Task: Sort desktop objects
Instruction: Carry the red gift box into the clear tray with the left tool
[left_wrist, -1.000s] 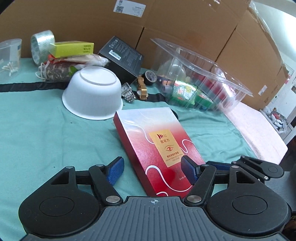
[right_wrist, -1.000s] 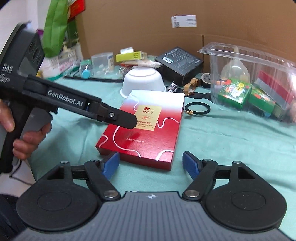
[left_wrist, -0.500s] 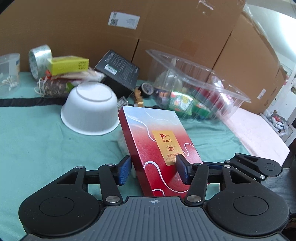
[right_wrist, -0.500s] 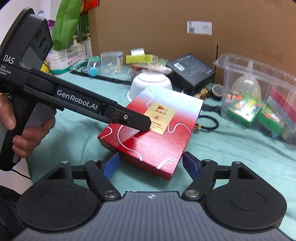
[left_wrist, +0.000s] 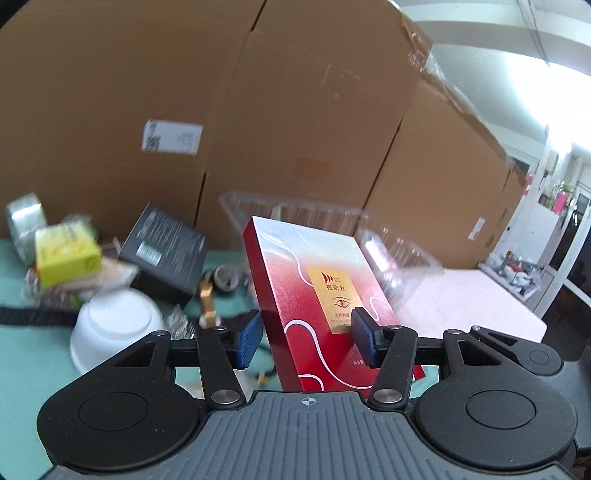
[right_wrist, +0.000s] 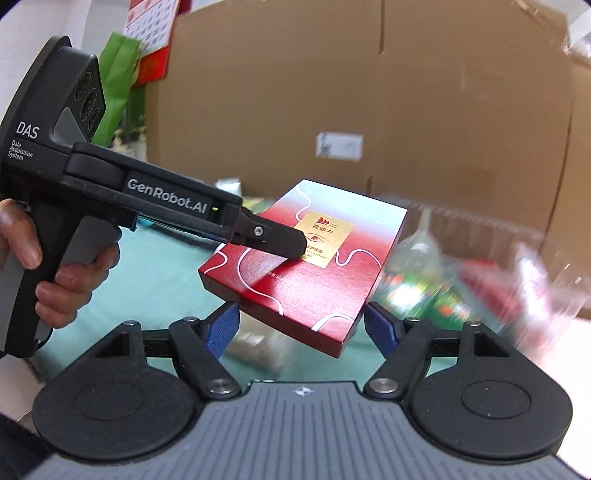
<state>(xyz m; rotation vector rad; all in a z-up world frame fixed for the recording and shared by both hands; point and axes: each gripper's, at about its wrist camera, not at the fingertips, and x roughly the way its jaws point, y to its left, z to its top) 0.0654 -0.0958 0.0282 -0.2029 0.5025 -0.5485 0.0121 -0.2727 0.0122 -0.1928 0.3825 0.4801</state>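
One red box (left_wrist: 325, 306) clamped in left tongs (left_wrist: 306, 341), off the cloth.

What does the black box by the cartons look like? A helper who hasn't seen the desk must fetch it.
Start at the wall of cardboard cartons behind the green cloth. At their foot, left of the clear plastic tray, the black box leans tilted behind the upturned white bowl. It is the only flat, matte black box there.

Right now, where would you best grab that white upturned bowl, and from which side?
Take the white bowl across its flat raised base, from above. It lies upside down, rim on the cloth, so there is no lip to pinch, and the sloped sides would likely slip from the tongs.
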